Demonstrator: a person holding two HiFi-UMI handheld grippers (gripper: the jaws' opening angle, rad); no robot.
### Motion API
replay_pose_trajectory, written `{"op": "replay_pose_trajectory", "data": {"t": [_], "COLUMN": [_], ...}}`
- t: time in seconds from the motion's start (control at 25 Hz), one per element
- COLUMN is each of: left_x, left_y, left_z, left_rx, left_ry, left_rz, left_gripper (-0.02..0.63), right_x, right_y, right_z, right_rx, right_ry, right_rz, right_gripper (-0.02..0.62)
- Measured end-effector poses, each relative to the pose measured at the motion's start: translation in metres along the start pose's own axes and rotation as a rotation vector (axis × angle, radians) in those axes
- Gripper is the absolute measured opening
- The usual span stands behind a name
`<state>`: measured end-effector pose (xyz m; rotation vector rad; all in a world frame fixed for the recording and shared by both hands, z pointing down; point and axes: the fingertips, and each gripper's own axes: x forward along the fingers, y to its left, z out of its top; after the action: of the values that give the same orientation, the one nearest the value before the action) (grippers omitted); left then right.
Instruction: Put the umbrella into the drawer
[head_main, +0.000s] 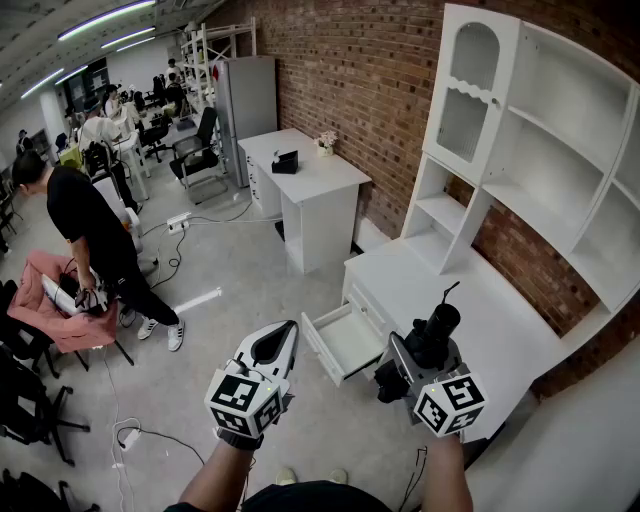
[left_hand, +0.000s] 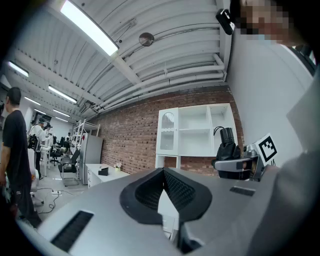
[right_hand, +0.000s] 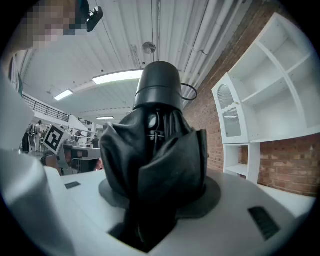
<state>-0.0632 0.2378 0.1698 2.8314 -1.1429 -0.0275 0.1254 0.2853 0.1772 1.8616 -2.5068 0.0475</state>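
Note:
A folded black umbrella (head_main: 432, 335) stands upright between the jaws of my right gripper (head_main: 412, 362), which is shut on its crumpled fabric. In the right gripper view the umbrella (right_hand: 155, 150) fills the centre, its round handle cap on top, and hides the right gripper (right_hand: 160, 187) pads. This gripper hovers over the front edge of a white desk, just right of the open drawer (head_main: 347, 340), whose inside looks bare. My left gripper (head_main: 283, 340) hangs over the floor to the left of the drawer. Its jaws meet at the tips and hold nothing, as the left gripper (left_hand: 163, 172) view shows.
The white desk (head_main: 480, 310) carries a tall white hutch (head_main: 540, 130) against a brick wall. A second white desk (head_main: 305, 175) stands farther back. At left a person (head_main: 90, 235) bends over a pink-draped chair (head_main: 55, 310). Cables (head_main: 140, 435) lie on the floor.

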Motion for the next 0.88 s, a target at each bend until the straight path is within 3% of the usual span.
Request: {"op": "replay_pose_trajectory", "data": {"t": [0.88], "left_x": [0.016], "left_y": [-0.039], "left_z": [-0.005], "left_rx": [0.013], "left_ry": [0.027], "left_rz": [0.014], "left_gripper": [0.006], "right_x": [-0.025], "right_y": [-0.032], "right_z": [-0.001], "right_rx": [0.074], "right_ry": [-0.008], "right_rz": [0.053], "right_gripper": [0.202]}}
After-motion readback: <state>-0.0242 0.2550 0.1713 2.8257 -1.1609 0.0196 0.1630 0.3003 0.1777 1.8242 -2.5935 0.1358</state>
